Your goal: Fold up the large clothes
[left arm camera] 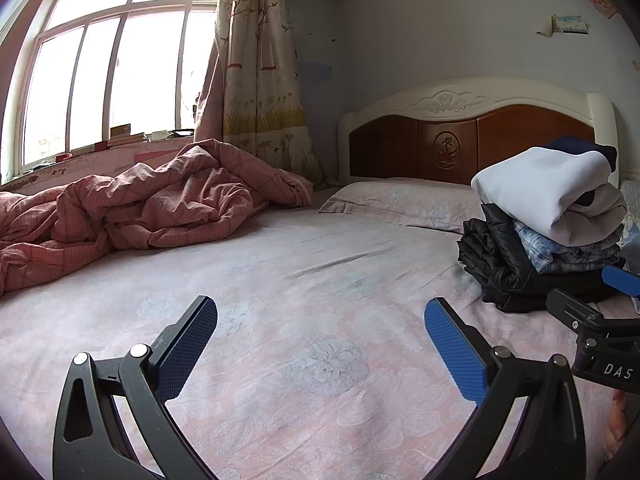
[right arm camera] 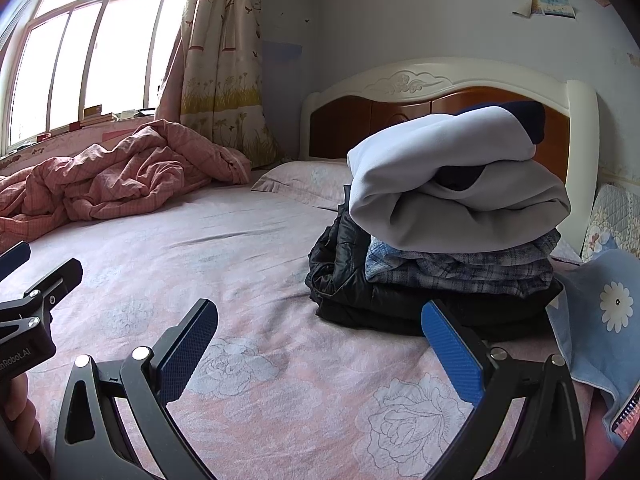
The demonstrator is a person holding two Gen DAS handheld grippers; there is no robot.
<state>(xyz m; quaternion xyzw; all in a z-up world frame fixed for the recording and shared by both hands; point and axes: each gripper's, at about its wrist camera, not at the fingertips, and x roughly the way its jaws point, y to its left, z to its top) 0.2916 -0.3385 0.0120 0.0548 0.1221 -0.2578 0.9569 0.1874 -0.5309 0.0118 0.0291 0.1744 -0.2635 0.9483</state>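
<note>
I held both grippers low over the bed sheet (left arm camera: 304, 264), side by side and pointing toward the headboard (left arm camera: 472, 136). My left gripper (left arm camera: 320, 344) had its 2 blue-padded fingers (left arm camera: 456, 356) spread wide with nothing between them, only the pink flowered sheet below. My right gripper (right arm camera: 320, 344) was likewise spread wide and empty, its right finger (right arm camera: 454, 354) reaching up just in front of the stack of folded clothes (right arm camera: 452, 232). In the left wrist view my right gripper showed at the right edge (left arm camera: 600, 328), near the stack; in the right wrist view my left gripper showed at the left edge (right arm camera: 28, 308), with part of my left hand (right arm camera: 18, 412) wrapped around its handle below.

The stack sat on the right side of the bed, between the pillow (left arm camera: 400, 200) and a blue cloth with a white daisy (right arm camera: 604, 312). It had a black puffy garment (right arm camera: 344, 280) at the bottom, a grey-blue plaid piece (right arm camera: 460, 268) over it, and a pale grey garment (right arm camera: 448, 176) bulging on top with something dark navy (right arm camera: 528, 120) tucked at its crest. A crumpled pink quilt (left arm camera: 140, 204) lay well apart on the left, under the window (left arm camera: 112, 72), beside the flowered curtain (left arm camera: 260, 60).

White letters "DAS" could be read on my right gripper's body (left arm camera: 618, 371), cut off by the frame edge. On my left gripper's body I read "nRobot.AI" (right arm camera: 16, 360), its start cut off too. The small cards on the wall (right arm camera: 554, 6) were too blurred to read
</note>
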